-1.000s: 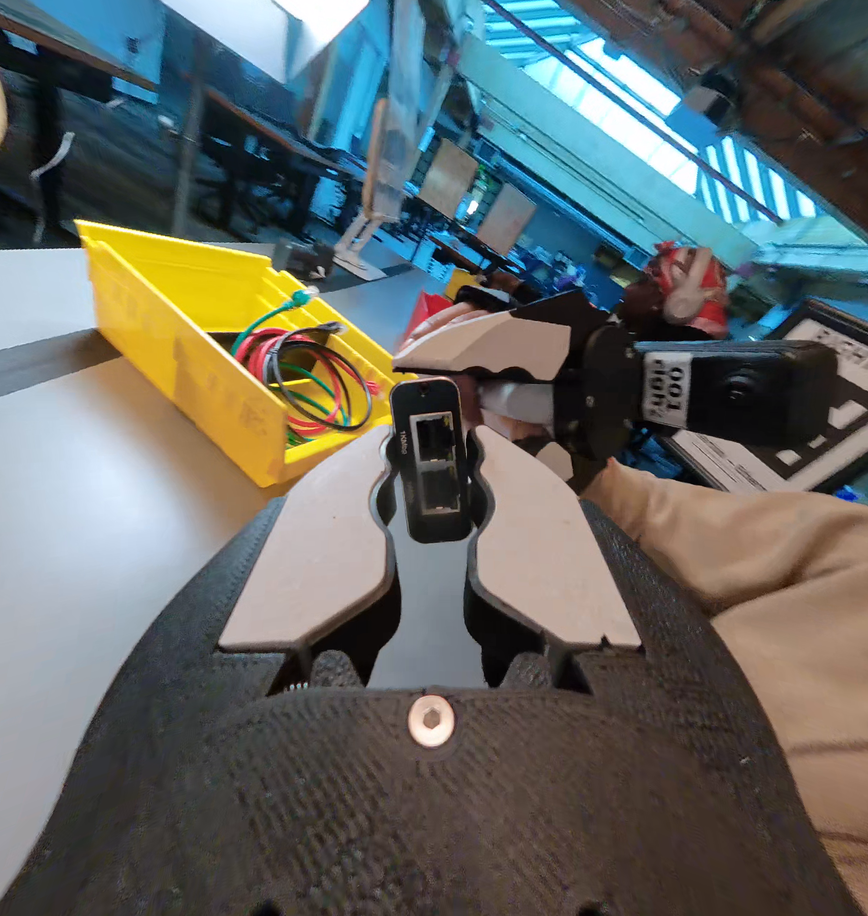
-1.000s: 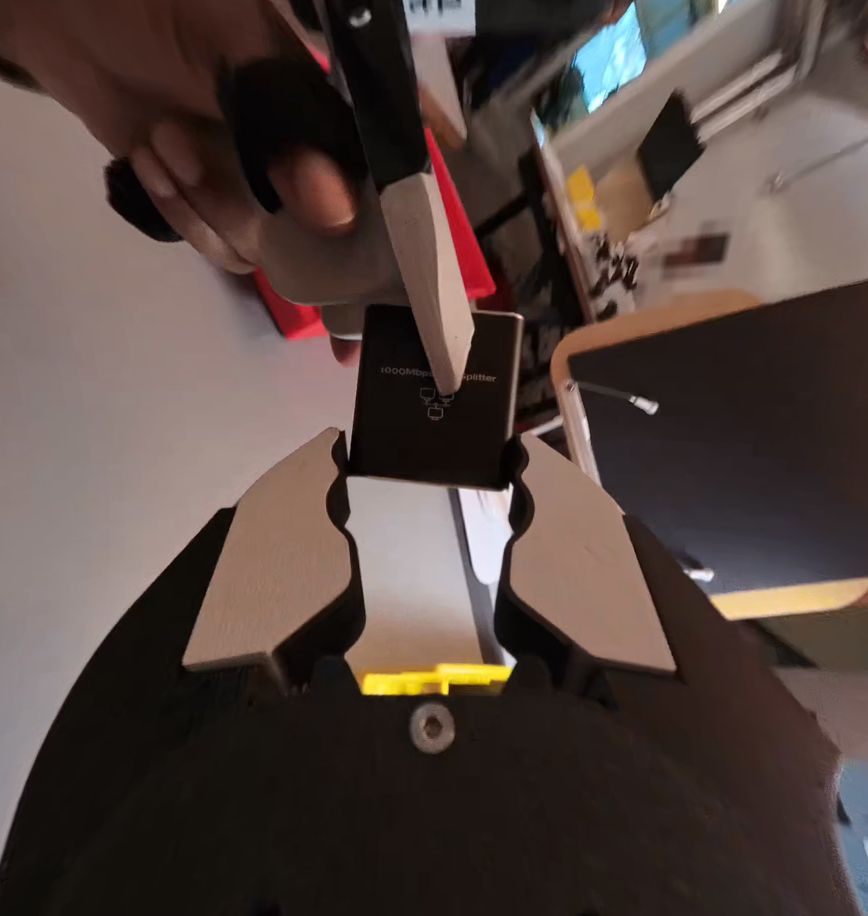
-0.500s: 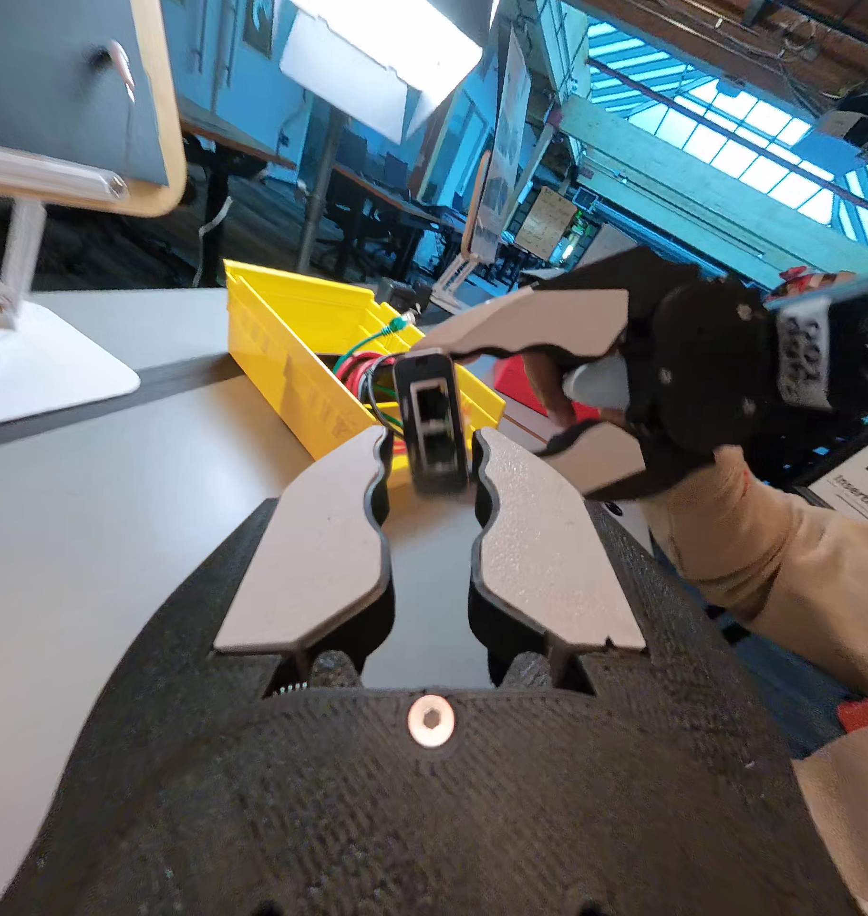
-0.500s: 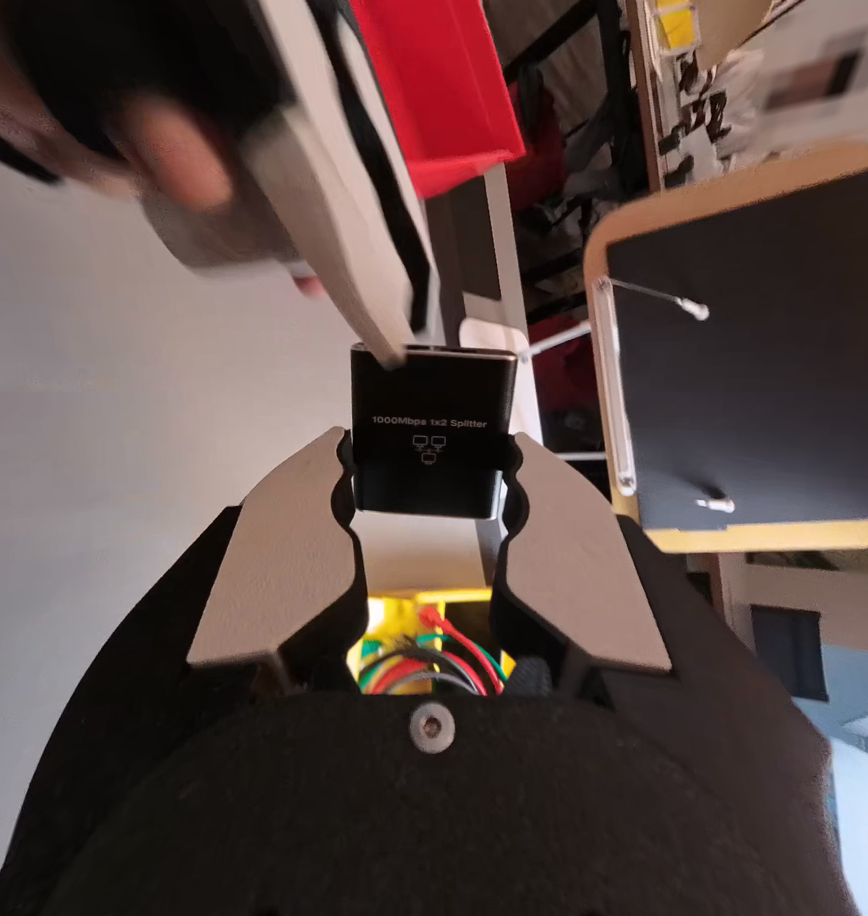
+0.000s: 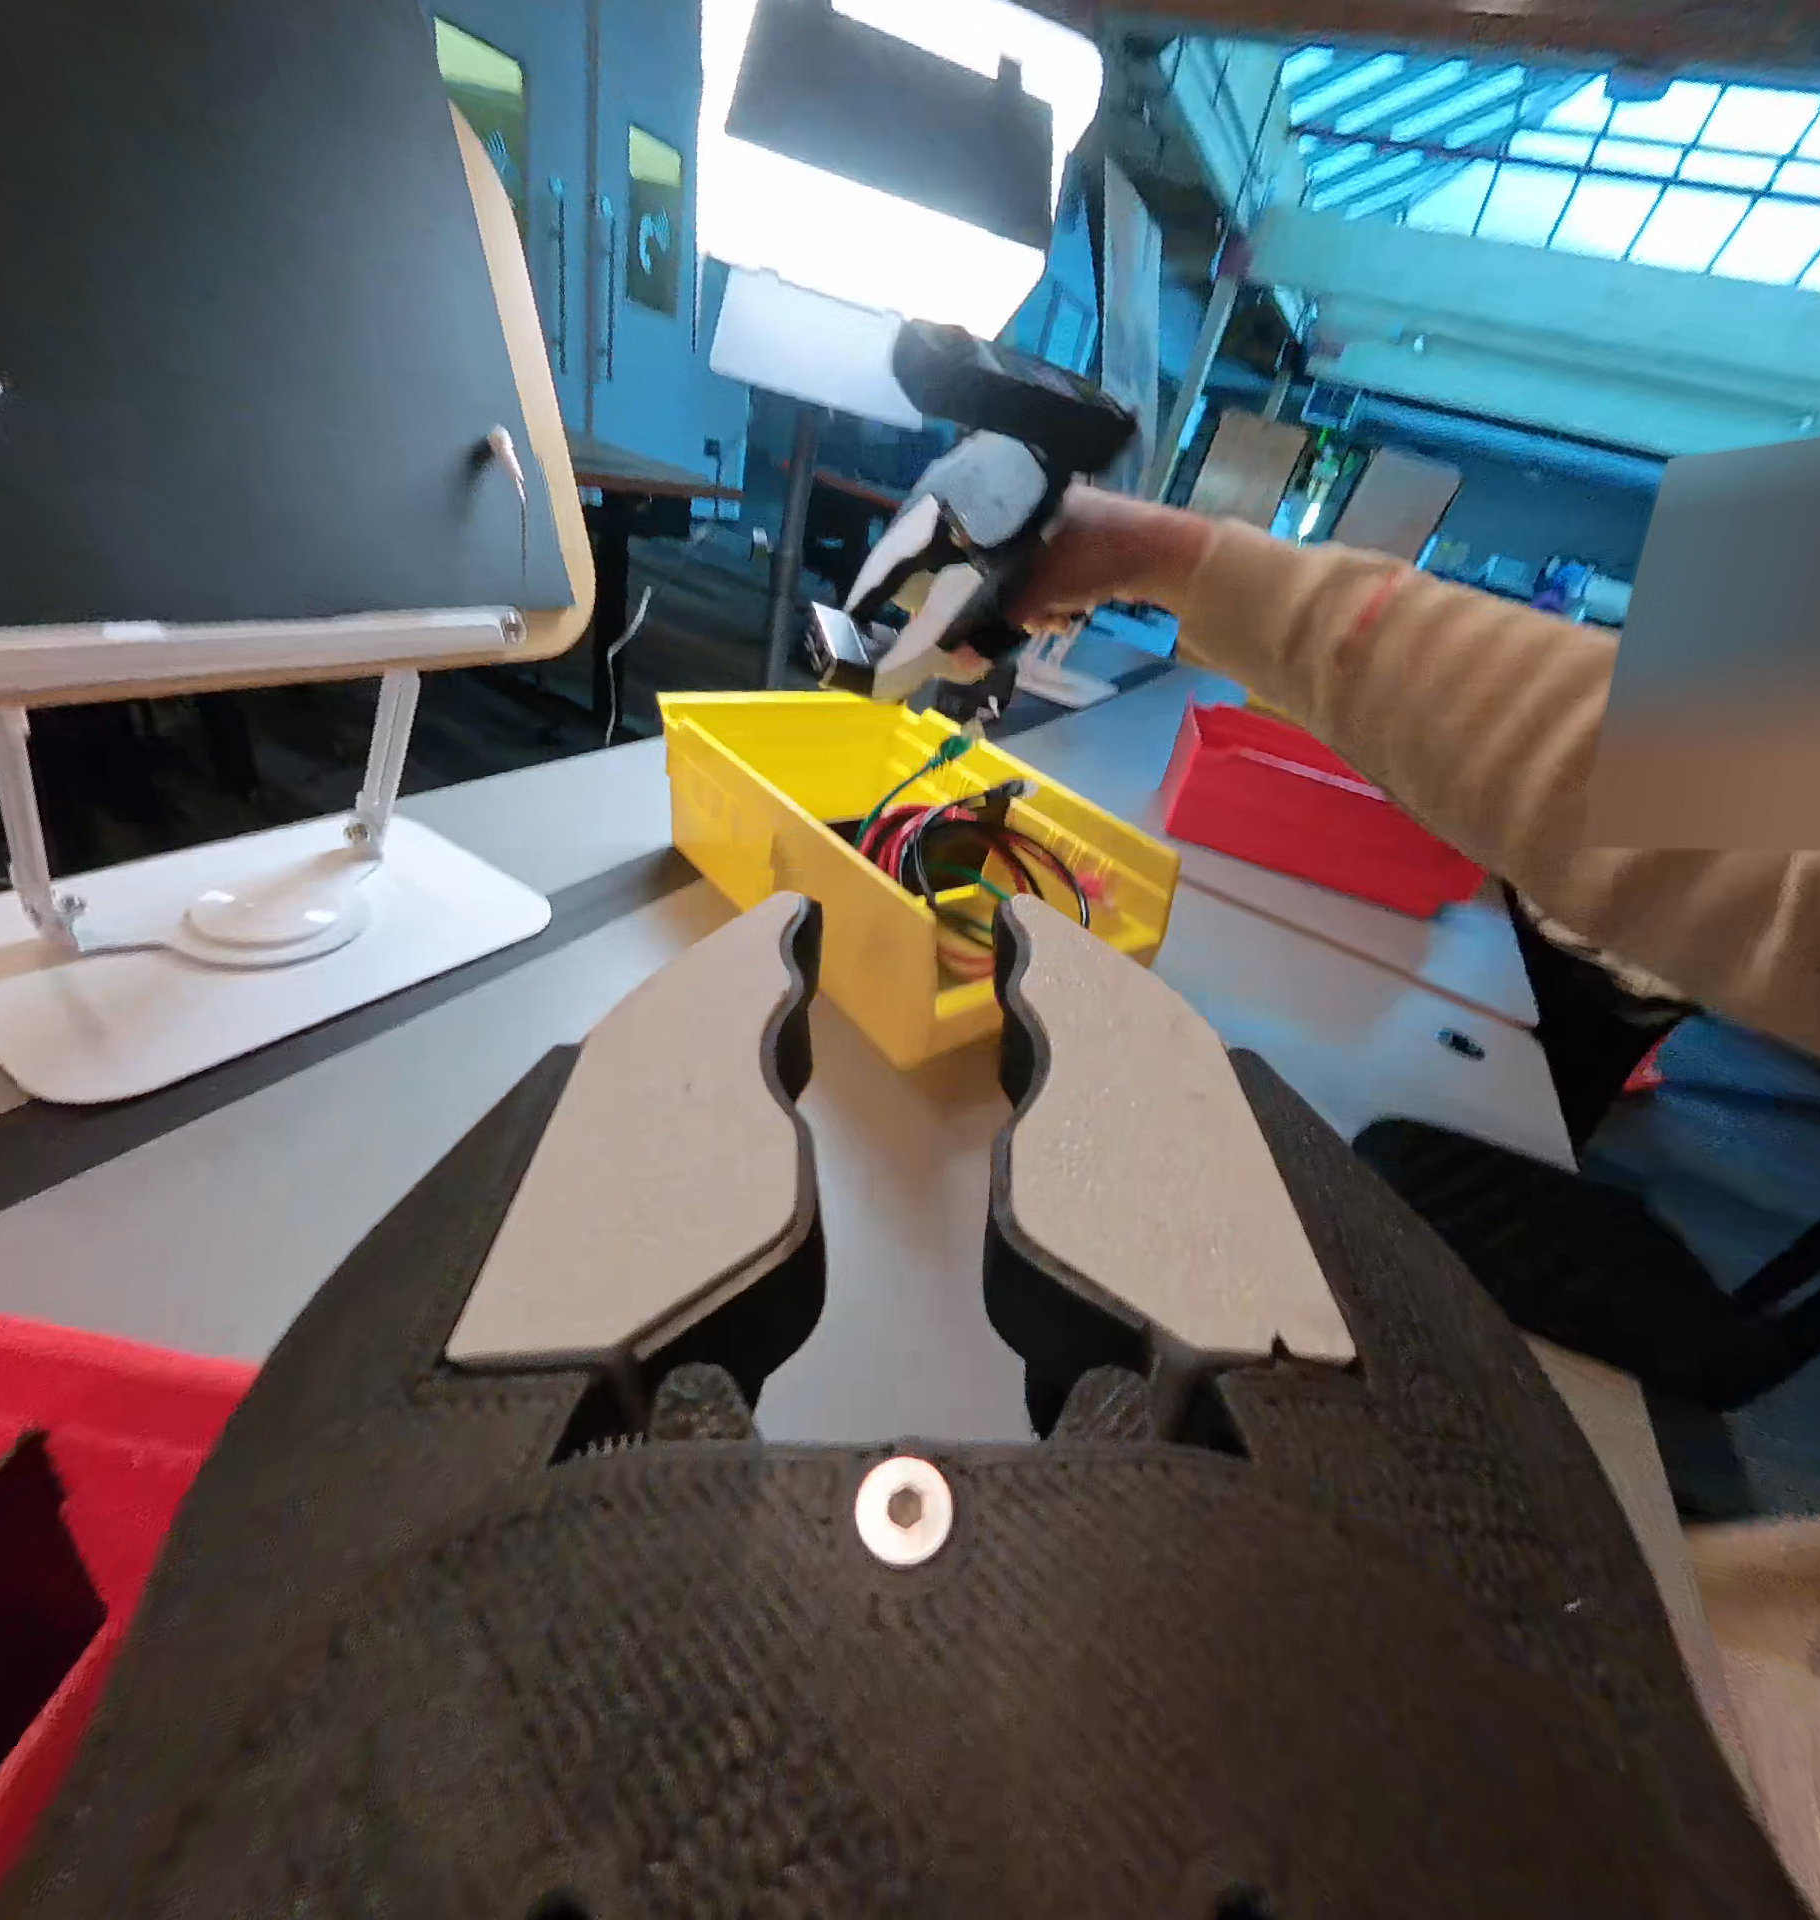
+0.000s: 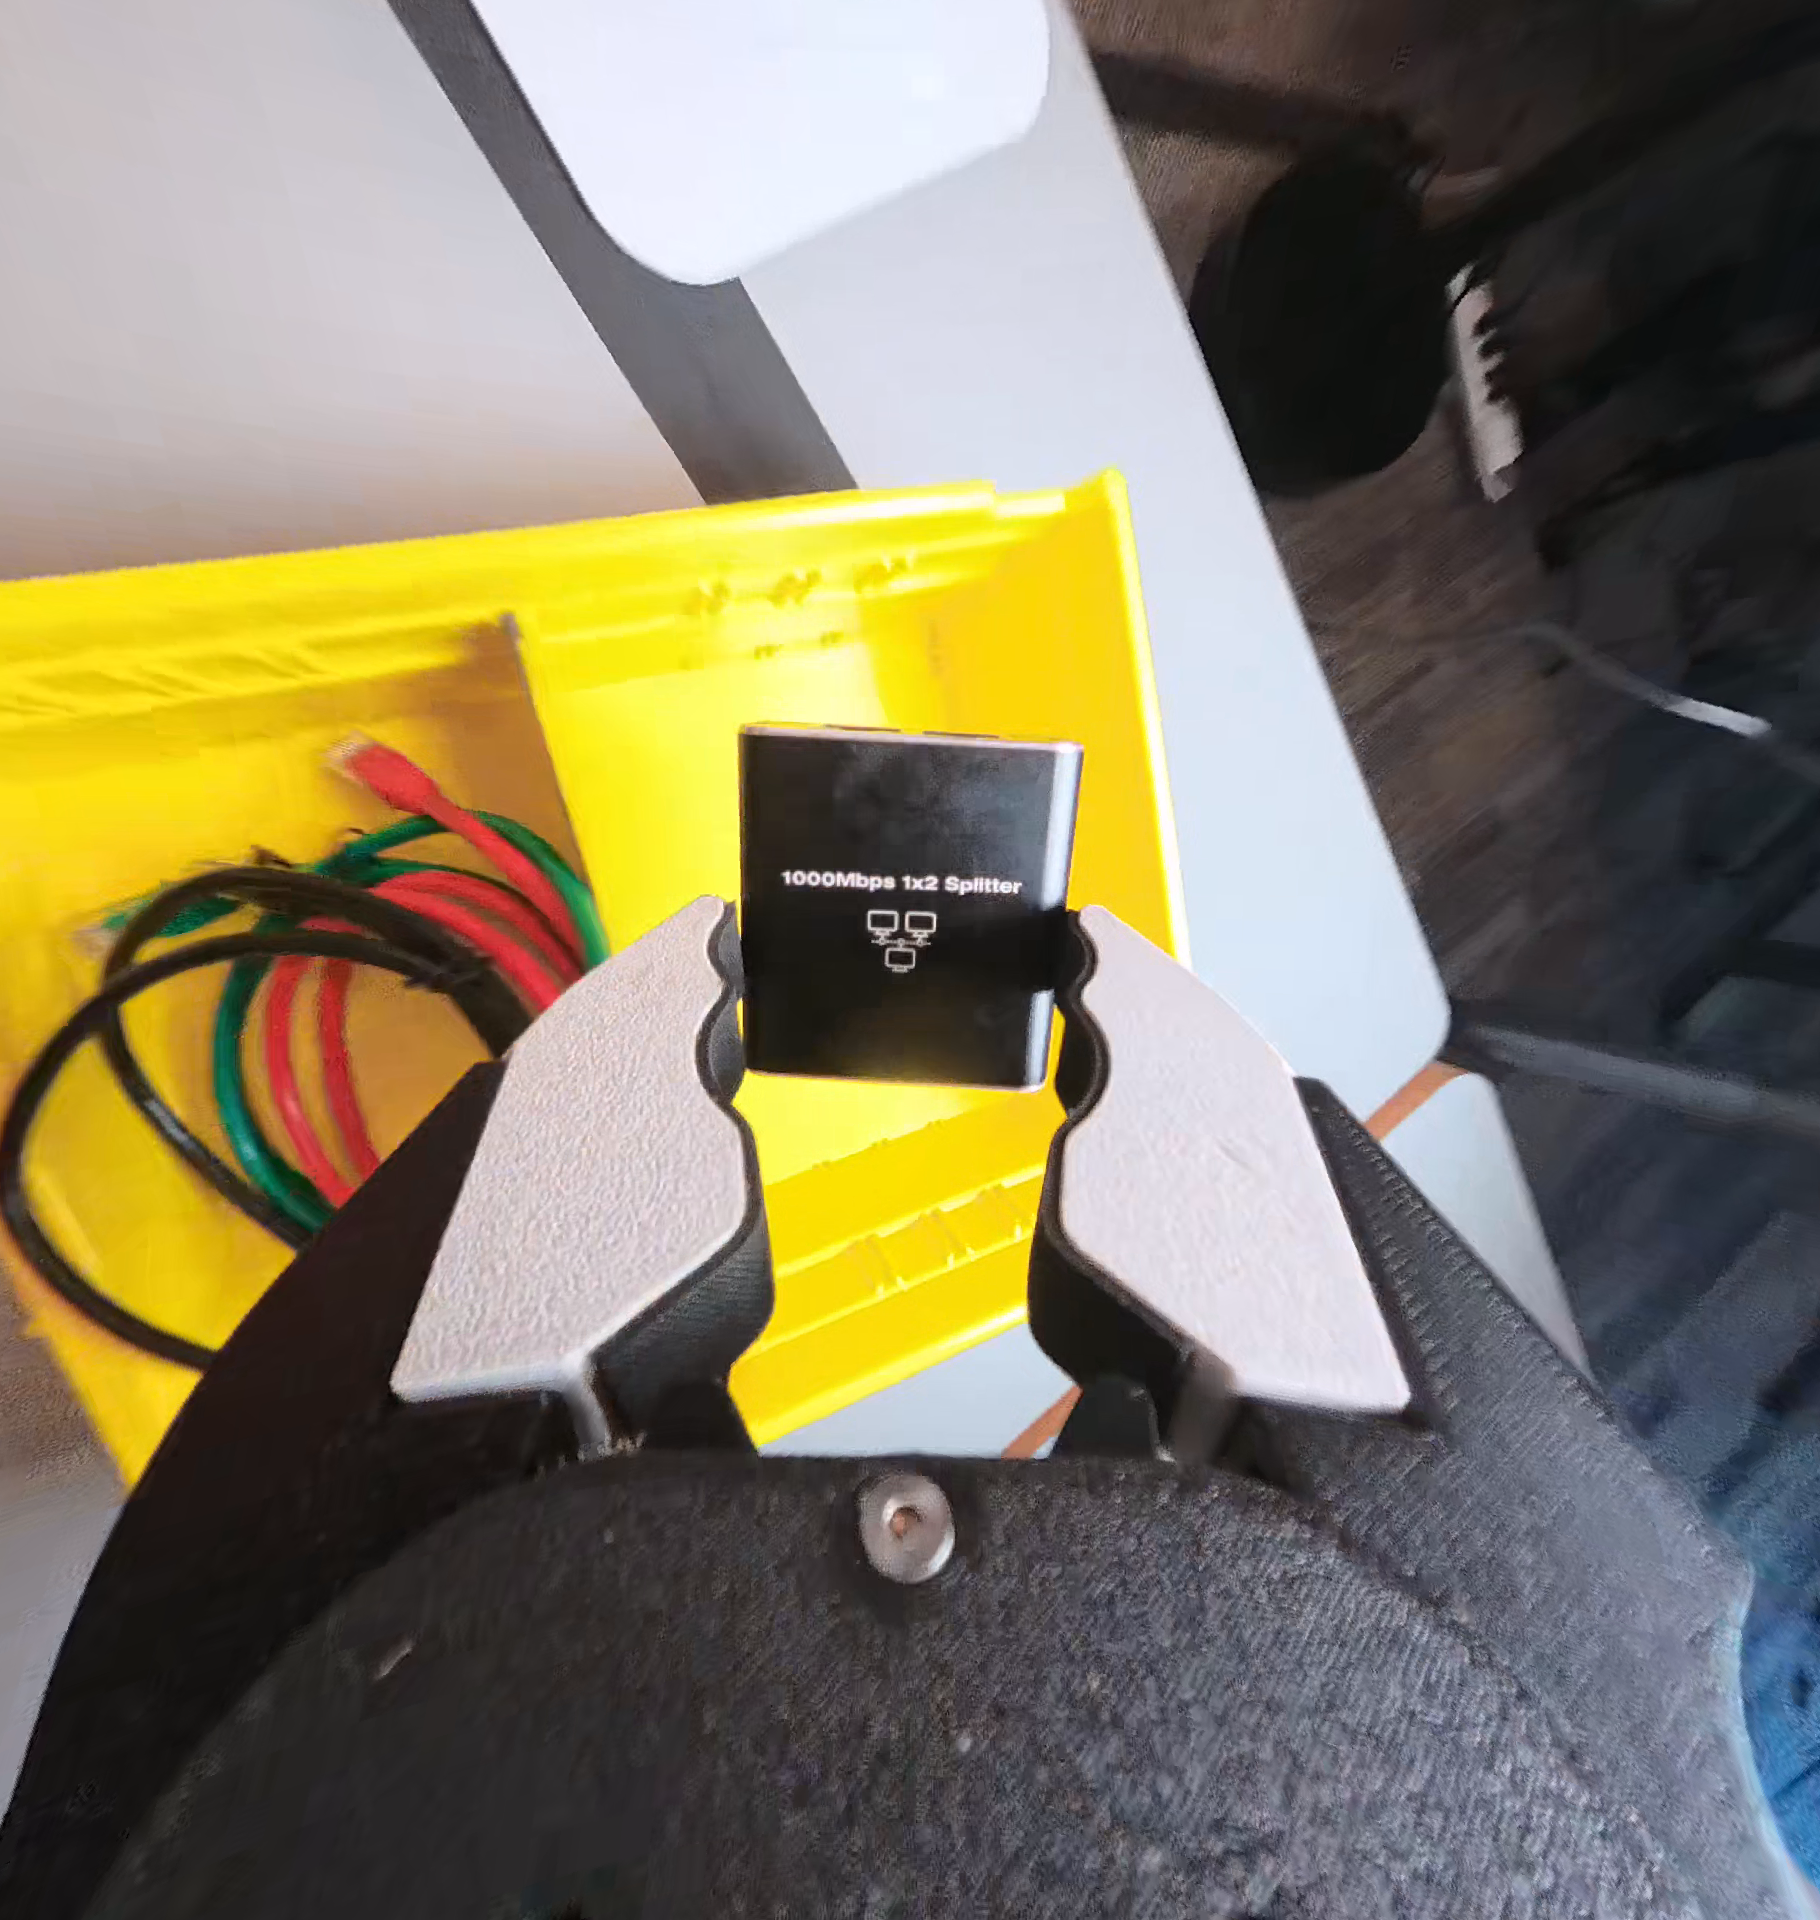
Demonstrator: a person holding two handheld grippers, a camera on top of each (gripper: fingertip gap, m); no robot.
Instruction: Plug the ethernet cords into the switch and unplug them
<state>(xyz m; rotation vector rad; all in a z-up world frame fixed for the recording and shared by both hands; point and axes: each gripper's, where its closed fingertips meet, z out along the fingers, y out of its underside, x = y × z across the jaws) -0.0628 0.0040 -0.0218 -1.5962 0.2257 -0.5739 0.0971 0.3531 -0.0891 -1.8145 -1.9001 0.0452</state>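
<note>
Left wrist view: low above the grey table (image 5: 262, 1174), facing forward past its own left gripper (image 5: 898, 940) toward the yellow bin (image 5: 781, 821) ahead, the right gripper (image 5: 864, 644) hovering beyond. Right wrist view: close, angled steeply down over the same yellow bin (image 6: 989, 582). Shared: bin, coiled cords (image 6: 293, 1018) and table.

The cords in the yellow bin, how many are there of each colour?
Red ethernet cords: 1
Green ethernet cords: 1
Black ethernet cords: 1
Total: 3, all coiled together in the yellow bin.
</note>
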